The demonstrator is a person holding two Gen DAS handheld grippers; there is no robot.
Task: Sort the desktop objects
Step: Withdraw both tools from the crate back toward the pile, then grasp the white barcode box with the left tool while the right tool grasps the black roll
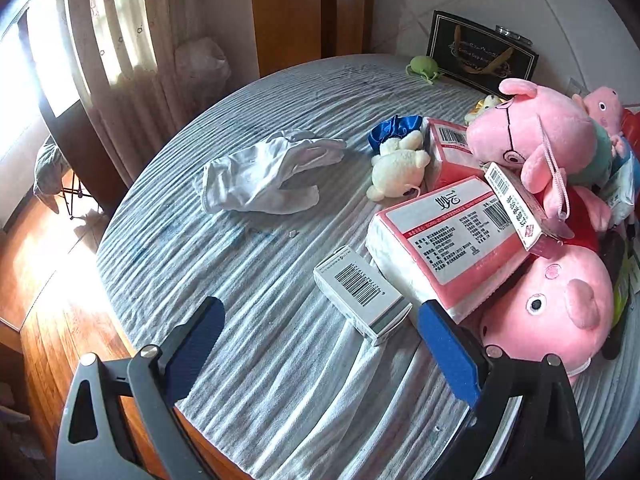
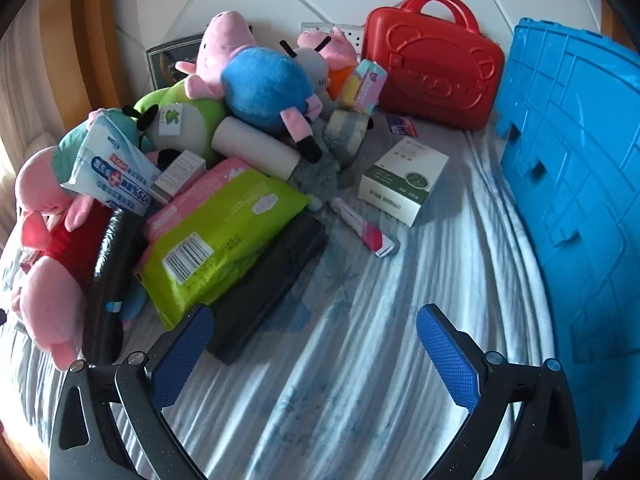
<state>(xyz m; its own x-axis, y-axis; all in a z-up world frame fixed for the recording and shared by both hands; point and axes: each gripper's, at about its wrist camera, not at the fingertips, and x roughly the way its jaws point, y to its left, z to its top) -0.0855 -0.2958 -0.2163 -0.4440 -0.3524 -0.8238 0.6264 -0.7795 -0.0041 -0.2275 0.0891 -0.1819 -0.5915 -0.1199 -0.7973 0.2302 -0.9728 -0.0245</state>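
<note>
My left gripper is open above the striped cloth, with nothing between its fingers. Just ahead of it lies a small white barcode box, beside a pink tissue pack and a pink pig plush. Farther off lie a white glove and a small white bear. My right gripper is open too, empty, over bare cloth. A black pouch and a green wipes pack lie by its left finger. A white and green box and a pink tube lie ahead.
A heap of plush toys and packs fills the left of the right wrist view. A red case stands by the wall and a blue crate stands on the right. A black bag and a green toy sit at the table's far edge.
</note>
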